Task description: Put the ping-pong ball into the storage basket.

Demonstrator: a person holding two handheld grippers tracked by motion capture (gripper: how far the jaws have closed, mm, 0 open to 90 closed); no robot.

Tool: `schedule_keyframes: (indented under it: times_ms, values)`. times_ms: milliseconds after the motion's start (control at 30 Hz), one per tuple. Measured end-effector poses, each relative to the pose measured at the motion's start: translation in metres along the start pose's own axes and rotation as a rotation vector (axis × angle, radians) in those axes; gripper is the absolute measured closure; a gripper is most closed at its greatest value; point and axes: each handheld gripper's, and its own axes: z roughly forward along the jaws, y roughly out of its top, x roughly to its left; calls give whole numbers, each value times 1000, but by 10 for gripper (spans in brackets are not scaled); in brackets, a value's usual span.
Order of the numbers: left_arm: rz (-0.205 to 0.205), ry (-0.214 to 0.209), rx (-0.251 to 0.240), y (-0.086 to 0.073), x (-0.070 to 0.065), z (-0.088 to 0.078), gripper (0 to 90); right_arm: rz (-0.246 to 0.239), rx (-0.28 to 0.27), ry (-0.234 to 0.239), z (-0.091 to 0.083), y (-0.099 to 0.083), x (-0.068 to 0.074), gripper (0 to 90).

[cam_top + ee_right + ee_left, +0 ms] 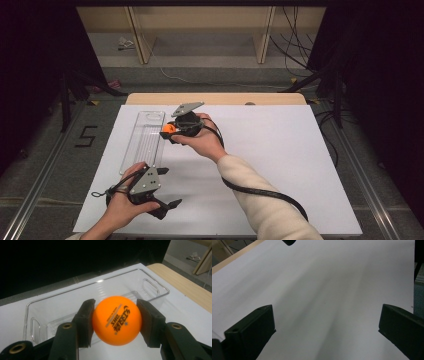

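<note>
High view: right gripper (169, 131) pinches orange ball (167, 128) beside tray (143, 140).

ball (117, 320): was orange, with dark printed lettering
right claw (115, 322): was black, brass-coloured rivets
left claw (325, 327): was black
tray (155, 288): was clear, colourless
desk (280, 145): was white on top, pale wood along its far edge
sleeve (260, 200): was cream

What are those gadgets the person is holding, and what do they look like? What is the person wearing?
Each is a black hand-held gripper with two blocky black jaws. The left one and the right one both carry a grey three-cornered plate on top, dotted with small holes. Brass-coloured rivets sit at the right one's jaw joints. A thick black cable trails from the right one. The right arm wears a cream sleeve.
</note>
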Motion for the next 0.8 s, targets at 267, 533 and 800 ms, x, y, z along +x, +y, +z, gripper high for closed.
schedule_keyframes:
  times_ms: [267,533,800]
  values:
    - [1,-1,1,0,0,0,0,0,5,4,5,2,1,515]
    - [-1,-2,2,0,0,0,0,0,9,8,9,4,1,515]
    - [1,-1,2,0,0,0,0,-5,17,11,13,7,1,515]
